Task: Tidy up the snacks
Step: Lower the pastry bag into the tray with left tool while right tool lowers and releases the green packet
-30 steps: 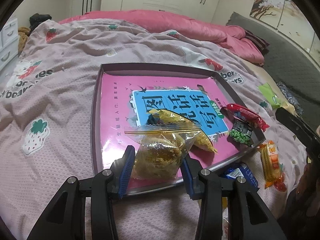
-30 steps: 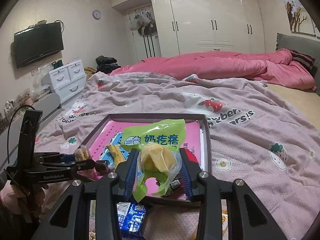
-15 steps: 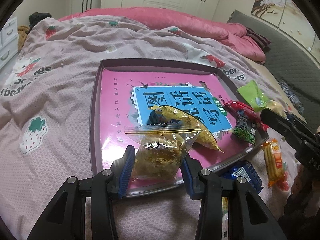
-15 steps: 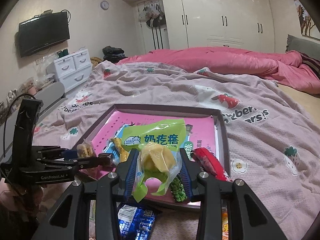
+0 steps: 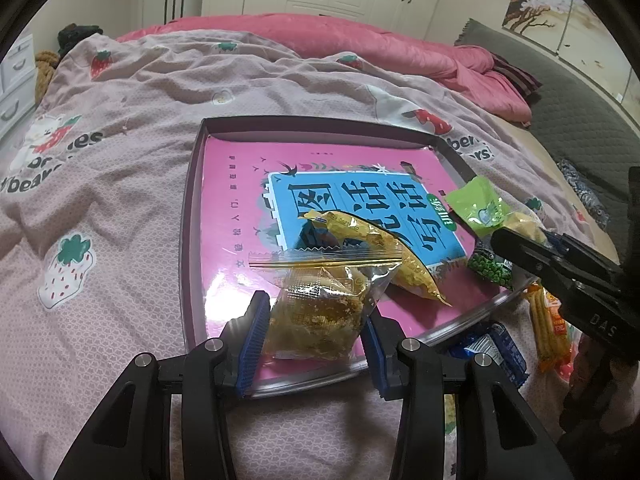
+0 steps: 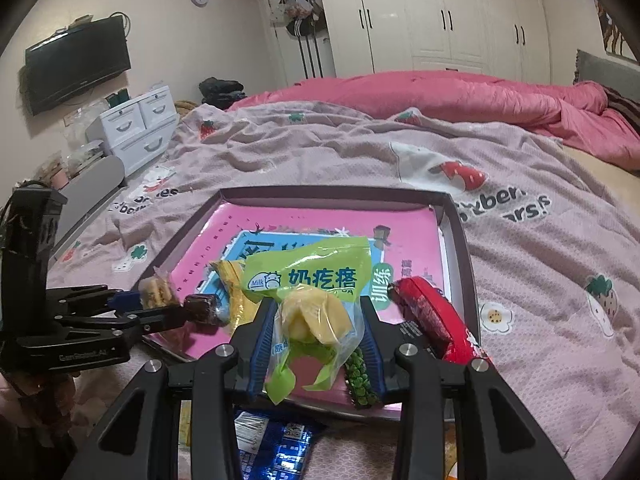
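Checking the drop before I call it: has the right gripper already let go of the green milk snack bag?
No: the right gripper is closed on the green milk snack bag, held above the tray.

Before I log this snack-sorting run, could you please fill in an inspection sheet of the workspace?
Surface: bedspread with strawberry print.
Job's things: tray holding yellow packet, peas and red packet.
Clutter: blue packet and orange snack beside the tray.
Grippers: left tongs clamp a clear bag; right tongs clamp a green bag.
Cables: nothing seen.
Surroundings: pink duvet, wardrobe, television.
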`<state>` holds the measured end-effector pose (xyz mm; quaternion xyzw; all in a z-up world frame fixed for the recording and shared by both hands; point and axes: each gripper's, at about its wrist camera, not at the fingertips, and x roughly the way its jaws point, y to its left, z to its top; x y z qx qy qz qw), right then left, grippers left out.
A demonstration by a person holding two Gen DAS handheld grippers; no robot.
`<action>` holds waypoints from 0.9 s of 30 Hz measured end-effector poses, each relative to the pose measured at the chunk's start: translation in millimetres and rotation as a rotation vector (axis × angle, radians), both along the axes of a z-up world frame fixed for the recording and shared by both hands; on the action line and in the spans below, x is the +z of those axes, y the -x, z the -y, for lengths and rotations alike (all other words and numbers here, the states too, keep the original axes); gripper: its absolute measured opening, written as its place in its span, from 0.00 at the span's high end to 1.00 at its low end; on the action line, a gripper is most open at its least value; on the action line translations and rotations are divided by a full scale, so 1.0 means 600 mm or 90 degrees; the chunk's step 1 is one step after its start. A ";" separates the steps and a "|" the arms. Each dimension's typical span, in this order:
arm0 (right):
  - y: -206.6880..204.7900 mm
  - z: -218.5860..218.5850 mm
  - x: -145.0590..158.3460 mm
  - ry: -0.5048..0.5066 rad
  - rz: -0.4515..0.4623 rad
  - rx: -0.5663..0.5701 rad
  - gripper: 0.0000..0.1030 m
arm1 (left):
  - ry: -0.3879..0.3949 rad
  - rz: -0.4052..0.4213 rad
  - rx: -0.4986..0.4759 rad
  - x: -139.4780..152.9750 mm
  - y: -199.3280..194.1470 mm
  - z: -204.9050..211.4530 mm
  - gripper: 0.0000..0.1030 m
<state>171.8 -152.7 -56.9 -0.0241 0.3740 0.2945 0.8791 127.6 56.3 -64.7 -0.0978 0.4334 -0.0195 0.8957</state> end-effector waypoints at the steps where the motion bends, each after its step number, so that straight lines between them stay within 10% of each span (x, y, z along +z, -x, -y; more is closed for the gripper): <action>1: -0.003 0.000 -0.003 0.000 -0.005 -0.001 0.61 | 0.000 0.000 0.000 0.000 0.000 0.000 0.56; 27: -0.006 -0.022 -0.030 0.025 -0.030 0.021 0.60 | 0.001 0.000 0.002 -0.003 0.001 -0.005 0.55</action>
